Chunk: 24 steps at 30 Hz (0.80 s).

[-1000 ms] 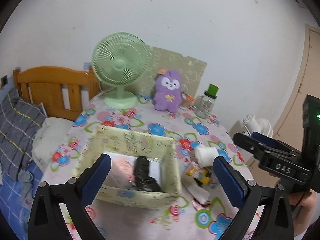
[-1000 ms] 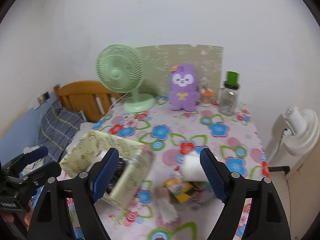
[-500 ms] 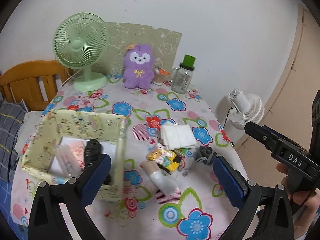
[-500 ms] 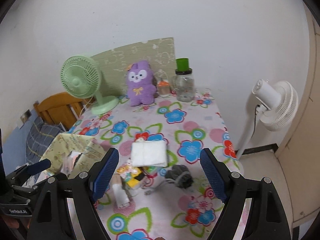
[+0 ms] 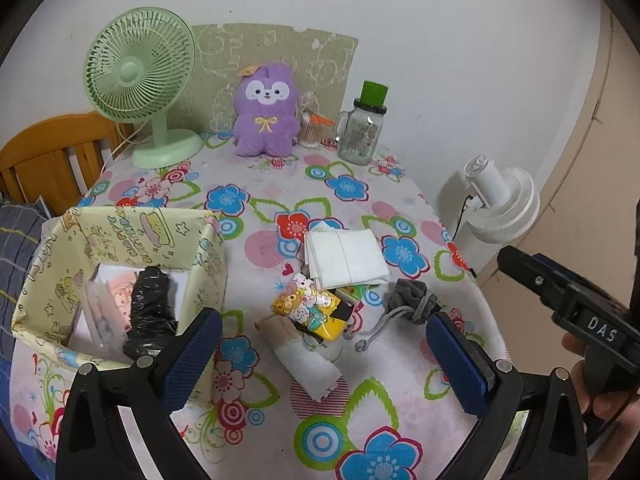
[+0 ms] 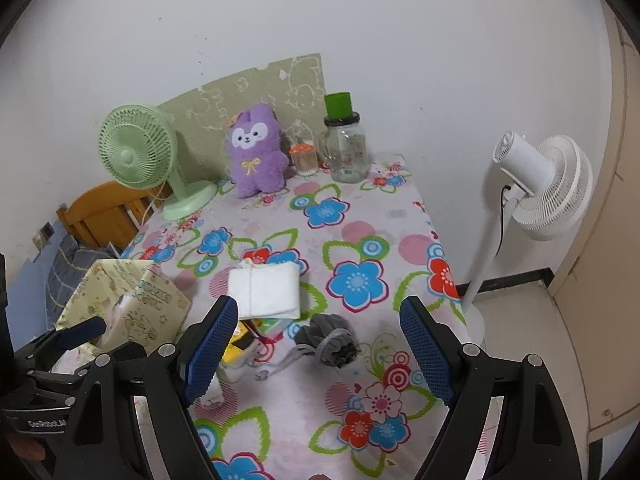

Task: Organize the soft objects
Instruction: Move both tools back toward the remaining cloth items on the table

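A: Floral-print tablecloth [image 5: 360,412] under everything, white wall behind. Left wrist view first: left gripper [image 5: 326,360] spread wide, nothing btwn the blue pads. Soft stuff sits loose mid-table: folded white cloth pad [image 5: 344,258] at 12 o'clock of the pile, cartoon-print yellow pouch [image 5: 310,312] just below it, touching; grey drawstring bag [image 5: 412,304] at 3, rolled white-and-tan cloth [image 5: 300,354] at 6.

B: And the bin?

A: Pale-yellow printed fabric box [image 5: 120,236] at 9 o'clock of the pile, already w/ a crinkled black plastic bag [image 5: 150,312] and some pink/white items inside. Right gripper's black body [image 5: 568,304] pokes in at 3.

B: Right wrist view?

A: Right gripper [image 6: 320,344] also wide, empty, hanging over the grey bag [image 6: 328,338]; white pad [image 6: 266,292] at 11 of it, box [image 6: 136,300] at 9.

B: Risks?

A: Bag's cord trails loose, so a grab on cord alone prob lets the bag swing or slip. Pile overlaps, so pinching the pad could drag the pouch along. Box walls look floppy; a clipped rim may fold or tip it. Purple plush rabbit [image 6: 256,152] at the far edge, near a glass jar with green lid [image 6: 346,148], so a sloppy reach there could knock the jar.
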Tool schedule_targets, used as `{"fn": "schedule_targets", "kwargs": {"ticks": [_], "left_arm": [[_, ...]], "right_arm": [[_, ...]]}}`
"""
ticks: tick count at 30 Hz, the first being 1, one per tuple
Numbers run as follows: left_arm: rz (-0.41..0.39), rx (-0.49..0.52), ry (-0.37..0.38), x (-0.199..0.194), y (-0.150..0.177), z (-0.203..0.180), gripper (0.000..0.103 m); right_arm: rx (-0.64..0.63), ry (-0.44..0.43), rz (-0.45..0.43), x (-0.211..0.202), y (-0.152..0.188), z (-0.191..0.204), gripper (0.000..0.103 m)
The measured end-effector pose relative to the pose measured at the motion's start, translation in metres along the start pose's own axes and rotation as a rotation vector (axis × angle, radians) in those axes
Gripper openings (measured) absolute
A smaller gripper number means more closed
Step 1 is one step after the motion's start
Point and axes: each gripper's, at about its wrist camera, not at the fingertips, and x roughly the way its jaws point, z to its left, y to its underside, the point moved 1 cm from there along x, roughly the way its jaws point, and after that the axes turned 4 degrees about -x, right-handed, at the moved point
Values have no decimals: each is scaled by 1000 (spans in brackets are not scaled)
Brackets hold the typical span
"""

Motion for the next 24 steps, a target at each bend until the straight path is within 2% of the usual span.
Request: {"fn": "schedule_targets", "kwargs": {"ticks": [13,18,22,24], "left_arm": [[110,-9,-49,50,21,-5,103],[106,37,-116,62,26,-12,103],[154,18,-81,73,29,-16,103],[163,17,-88,79,32,-18,103]], "right_arm": [[-22,-9,104,44,16,-10,85],[-17,-22,143,63,21,-13,85],[-9,-31,165,76,24,-17,85],[-3,-35,171,80,24,-19,85]]}}
